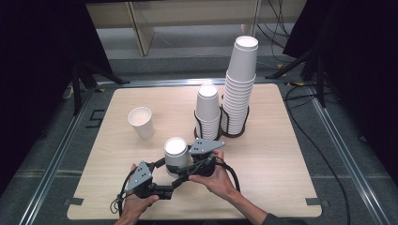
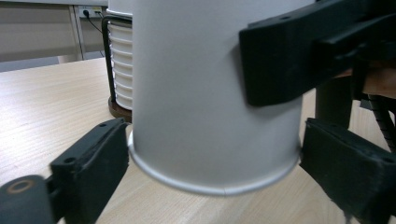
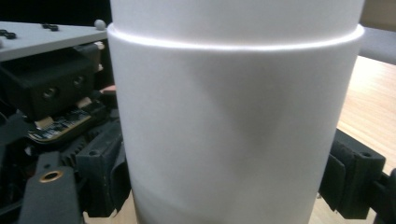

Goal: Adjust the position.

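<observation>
Left gripper (image 1: 162,180): spread at the rim, pads off the cup.
Right gripper (image 1: 190,165): pinching the wall; dented, so ease off.
Cup (image 1: 177,153): upside down, front centre of table (image 1: 281,154); lift straight.
Cup stacks (image 1: 224,101): behind; approach level.

Even overhead light; surface (image 1: 277,154) bright, dark surroundings around it. Soft, short shadows beside the cups (image 1: 239,89). Cup (image 2: 210,93) very close in both gripper views, slightly soft, mild sheen. High view grainy, low detail.
</observation>
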Action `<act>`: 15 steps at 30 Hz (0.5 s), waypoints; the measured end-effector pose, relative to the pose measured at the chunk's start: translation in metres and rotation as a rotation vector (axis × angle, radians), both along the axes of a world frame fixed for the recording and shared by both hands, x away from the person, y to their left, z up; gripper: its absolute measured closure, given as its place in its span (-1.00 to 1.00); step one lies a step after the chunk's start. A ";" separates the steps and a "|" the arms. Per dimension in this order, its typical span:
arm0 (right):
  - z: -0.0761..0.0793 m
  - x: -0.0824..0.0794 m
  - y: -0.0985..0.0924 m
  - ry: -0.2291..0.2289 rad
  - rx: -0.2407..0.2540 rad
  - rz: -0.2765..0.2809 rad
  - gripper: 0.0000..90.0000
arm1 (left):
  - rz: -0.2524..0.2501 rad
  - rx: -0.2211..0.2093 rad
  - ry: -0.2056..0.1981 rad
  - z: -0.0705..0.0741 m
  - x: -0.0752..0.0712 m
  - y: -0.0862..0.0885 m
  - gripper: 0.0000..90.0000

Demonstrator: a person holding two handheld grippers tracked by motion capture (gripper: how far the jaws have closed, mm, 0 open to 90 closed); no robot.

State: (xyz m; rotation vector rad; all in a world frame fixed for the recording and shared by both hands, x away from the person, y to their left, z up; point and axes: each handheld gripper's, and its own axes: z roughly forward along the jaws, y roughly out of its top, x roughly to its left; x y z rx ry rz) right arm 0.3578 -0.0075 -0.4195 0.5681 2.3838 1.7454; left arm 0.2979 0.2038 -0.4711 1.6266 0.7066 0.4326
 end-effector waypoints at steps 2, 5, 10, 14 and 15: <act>-0.001 -0.002 0.003 0.009 0.016 0.011 -0.61 | 0.002 0.010 -0.002 -0.001 0.001 -0.001 -0.90; -0.001 -0.006 0.005 0.028 0.005 0.013 -0.60 | 0.003 0.005 0.003 -0.002 0.002 -0.003 -0.98; -0.001 -0.009 0.010 0.027 0.034 0.051 -0.60 | -0.006 -0.010 -0.003 -0.002 0.002 -0.004 -1.00; 0.000 -0.010 0.010 0.017 0.010 0.043 -0.60 | -0.014 -0.008 -0.008 -0.002 0.002 -0.005 -1.00; 0.000 -0.009 0.011 0.002 0.014 0.041 -0.61 | -0.014 -0.004 -0.010 -0.002 0.002 -0.005 -1.00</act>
